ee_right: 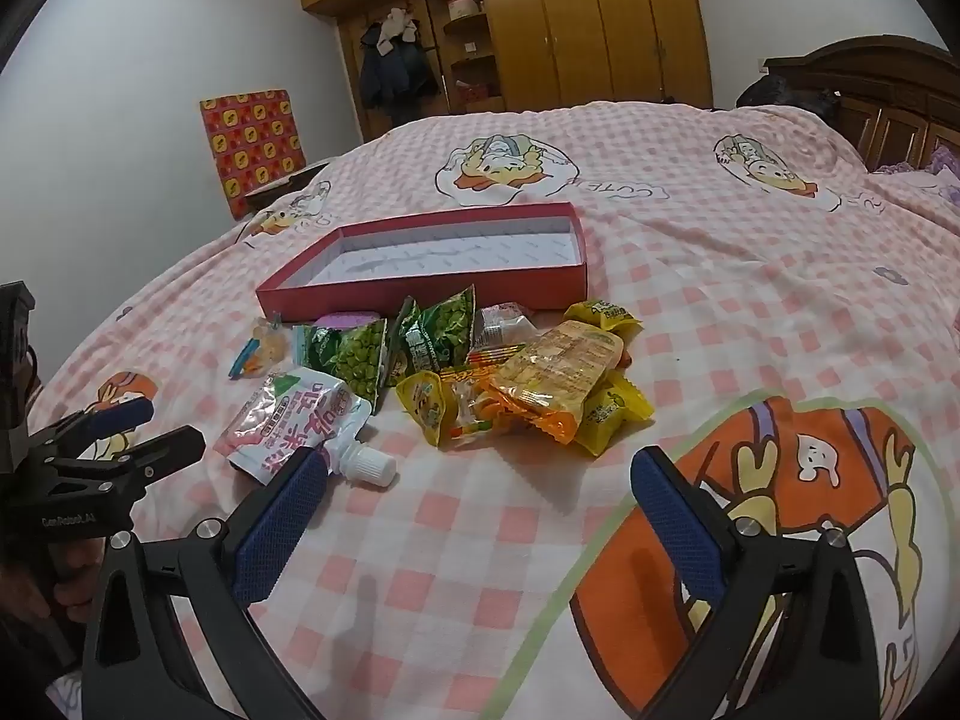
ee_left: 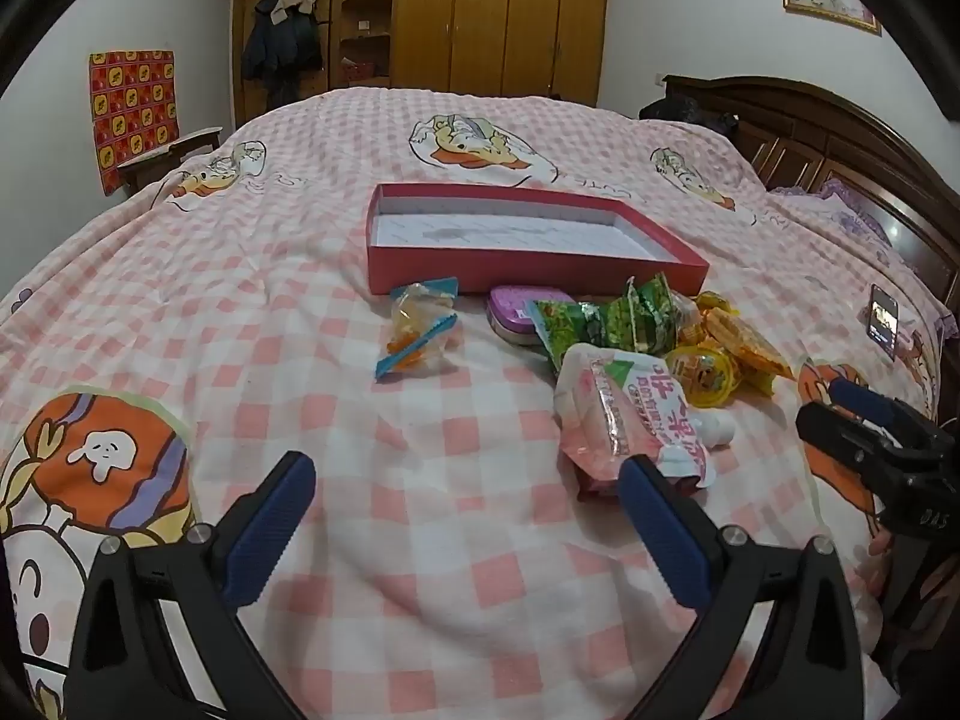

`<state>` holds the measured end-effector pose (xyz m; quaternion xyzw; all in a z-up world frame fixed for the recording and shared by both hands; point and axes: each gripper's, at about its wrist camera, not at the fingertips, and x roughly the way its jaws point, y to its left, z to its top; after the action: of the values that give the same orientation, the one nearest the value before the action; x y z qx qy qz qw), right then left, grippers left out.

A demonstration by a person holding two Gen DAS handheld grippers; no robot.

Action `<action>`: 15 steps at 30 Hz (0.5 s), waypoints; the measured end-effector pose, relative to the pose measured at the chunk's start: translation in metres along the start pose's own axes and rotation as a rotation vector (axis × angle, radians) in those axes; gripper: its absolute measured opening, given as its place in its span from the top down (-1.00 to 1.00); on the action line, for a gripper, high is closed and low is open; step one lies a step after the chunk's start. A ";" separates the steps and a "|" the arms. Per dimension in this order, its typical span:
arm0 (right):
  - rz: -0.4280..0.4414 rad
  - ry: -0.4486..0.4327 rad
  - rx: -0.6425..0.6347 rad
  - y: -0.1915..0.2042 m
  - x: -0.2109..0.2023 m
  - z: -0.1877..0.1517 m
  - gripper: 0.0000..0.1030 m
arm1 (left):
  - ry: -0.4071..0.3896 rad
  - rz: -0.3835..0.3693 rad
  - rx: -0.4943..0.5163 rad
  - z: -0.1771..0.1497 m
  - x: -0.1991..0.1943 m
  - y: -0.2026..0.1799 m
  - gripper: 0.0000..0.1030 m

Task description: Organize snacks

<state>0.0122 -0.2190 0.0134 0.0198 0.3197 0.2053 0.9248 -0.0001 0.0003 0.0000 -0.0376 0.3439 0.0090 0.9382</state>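
A shallow red box [ee_left: 528,267] [ee_right: 420,294] with a white inside lies open and empty on the bed. In front of it lies a heap of snacks: a pink spout pouch [ee_left: 630,414] [ee_right: 288,420], green pea packets [ee_left: 600,318] [ee_right: 360,354], yellow and orange packets [ee_left: 744,345] [ee_right: 558,384], a purple tin [ee_left: 513,309] and a clear candy bag with blue edges [ee_left: 420,330] [ee_right: 258,351]. My left gripper [ee_left: 468,492] is open and empty, its right finger just short of the pouch. My right gripper [ee_right: 480,492] is open and empty before the heap.
The pink checked quilt [ee_left: 300,360] [ee_right: 720,300] with cartoon prints covers the bed. A phone [ee_left: 883,319] lies at the right near the dark wooden headboard [ee_left: 840,144]. Wardrobes [ee_right: 600,24] stand behind the bed. Each gripper shows in the other's view [ee_left: 876,438] [ee_right: 102,450].
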 end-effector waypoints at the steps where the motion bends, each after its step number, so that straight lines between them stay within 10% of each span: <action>1: -0.002 0.008 -0.001 0.000 0.000 0.000 -1.00 | -0.002 0.000 0.003 0.000 0.000 0.000 -1.00; 15: 0.007 0.002 -0.006 0.000 0.002 -0.001 -1.00 | 0.001 0.009 0.020 -0.002 0.002 -0.002 -1.00</action>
<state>0.0128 -0.2186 0.0116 0.0181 0.3199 0.2093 0.9239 -0.0001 -0.0019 -0.0031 -0.0266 0.3445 0.0100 0.9384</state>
